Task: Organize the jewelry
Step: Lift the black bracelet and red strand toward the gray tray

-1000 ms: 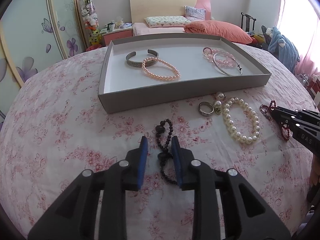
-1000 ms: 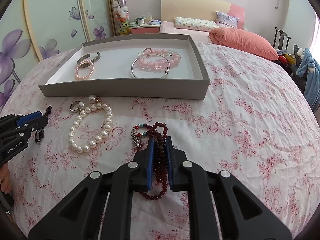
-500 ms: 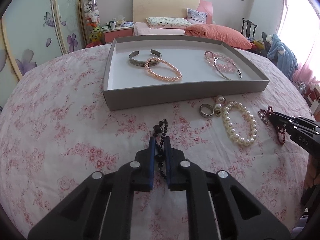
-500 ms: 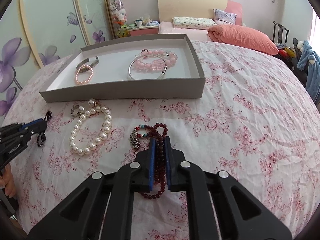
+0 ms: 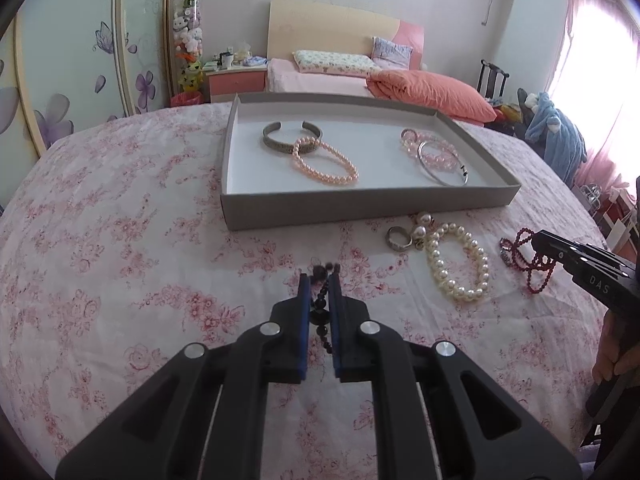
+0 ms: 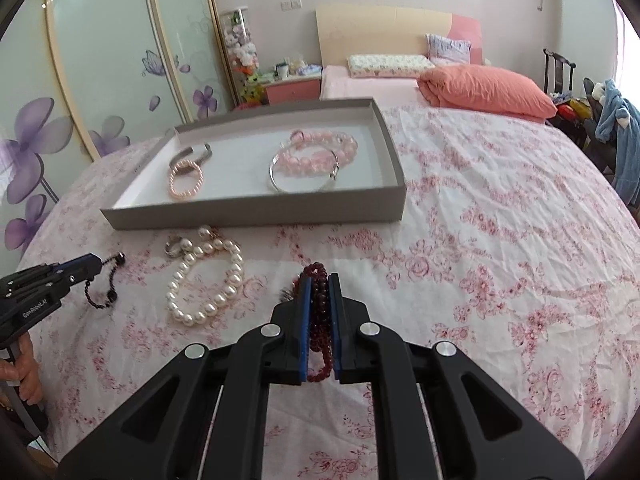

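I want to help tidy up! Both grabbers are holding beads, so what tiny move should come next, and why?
Probably carry both forward over the gray tray and let go. The left gripper is shut on the black bead string, the right gripper on the dark red bead bracelet, and four bracelets already lie in the tray, with bare white floor between them.

Black plastic left gripper (image 5: 319, 280) with blue-padded fingers (image 5: 304, 308), silver screws, bare-skinned hand (image 6: 20, 372).

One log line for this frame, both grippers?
left hand-held gripper: shut on black beads | right hand-held gripper: shut on red beads | tray: four bracelets | pearls, ring: on cloth
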